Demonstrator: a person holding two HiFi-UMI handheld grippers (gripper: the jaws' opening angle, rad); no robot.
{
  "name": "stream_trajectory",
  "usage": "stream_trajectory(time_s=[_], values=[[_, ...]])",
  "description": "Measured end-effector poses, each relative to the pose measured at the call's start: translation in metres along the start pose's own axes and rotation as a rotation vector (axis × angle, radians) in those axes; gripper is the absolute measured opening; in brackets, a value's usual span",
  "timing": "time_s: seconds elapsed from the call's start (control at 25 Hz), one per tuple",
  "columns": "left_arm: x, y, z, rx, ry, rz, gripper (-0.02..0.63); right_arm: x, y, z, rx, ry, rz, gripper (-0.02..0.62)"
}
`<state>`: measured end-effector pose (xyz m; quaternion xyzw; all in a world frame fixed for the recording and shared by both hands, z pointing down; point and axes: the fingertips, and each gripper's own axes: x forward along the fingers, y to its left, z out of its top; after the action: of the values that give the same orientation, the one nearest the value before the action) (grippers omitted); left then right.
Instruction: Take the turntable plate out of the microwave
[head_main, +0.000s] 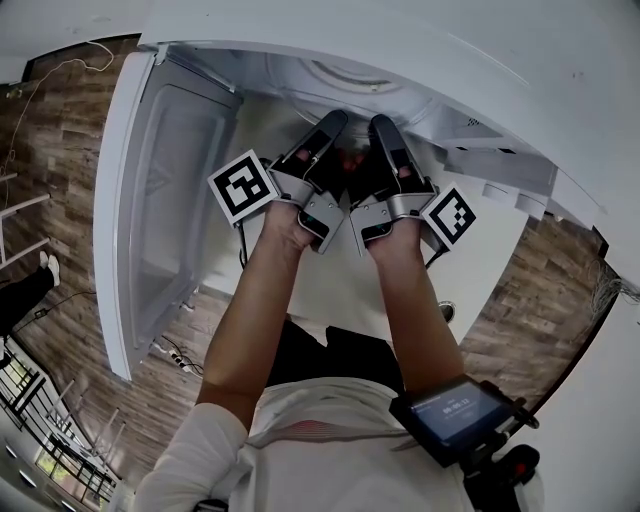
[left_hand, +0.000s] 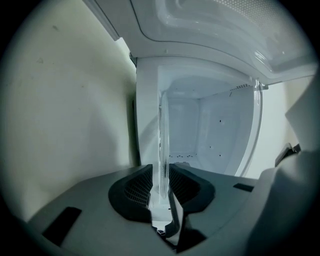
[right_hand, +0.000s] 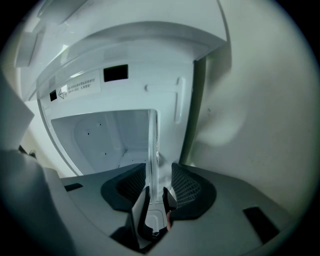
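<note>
White walls of the open microwave (left_hand: 210, 130) fill the background, and the glass turntable plate (left_hand: 164, 135) shows edge-on at its mouth. My left gripper (left_hand: 161, 182) is clamped on the plate's rim, and my right gripper (right_hand: 159, 177) is closed on that same rim just beside it.

The clear turntable plate (left_hand: 163, 145) shows only edge-on, its far rim lost.

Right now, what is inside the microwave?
White walls with small holes. The glass plate, edge-on between the jaws of the left gripper, and the gripper itself cover much of the floor.
</note>
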<state>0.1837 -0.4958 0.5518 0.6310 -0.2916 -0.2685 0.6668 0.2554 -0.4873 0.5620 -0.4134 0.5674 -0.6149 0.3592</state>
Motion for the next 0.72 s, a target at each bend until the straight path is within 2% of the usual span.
stream_trajectory(time_s=[0.08,0.44,0.52,0.64,0.72], values=[[0.001,0.001,0.0,0.003,0.01,0.0,0.112,0.0,-0.003,0.0,0.005,0.003,-0.009,0.132],[0.005,0.0,-0.001,-0.016,0.048,-0.011,0.081,0.002,-0.001,-0.001,0.02,0.011,0.01,0.119],[0.005,-0.001,-0.001,-0.015,0.05,-0.014,0.049,0.002,0.001,-0.001,0.006,0.013,0.014,0.093],[0.004,-0.001,-0.001,-0.04,0.041,-0.025,0.043,0.002,0.006,-0.002,-0.044,0.022,0.026,0.046],[0.004,-0.002,0.0,-0.029,0.039,-0.034,0.043,0.003,0.008,-0.002,-0.053,0.02,0.036,0.044]])
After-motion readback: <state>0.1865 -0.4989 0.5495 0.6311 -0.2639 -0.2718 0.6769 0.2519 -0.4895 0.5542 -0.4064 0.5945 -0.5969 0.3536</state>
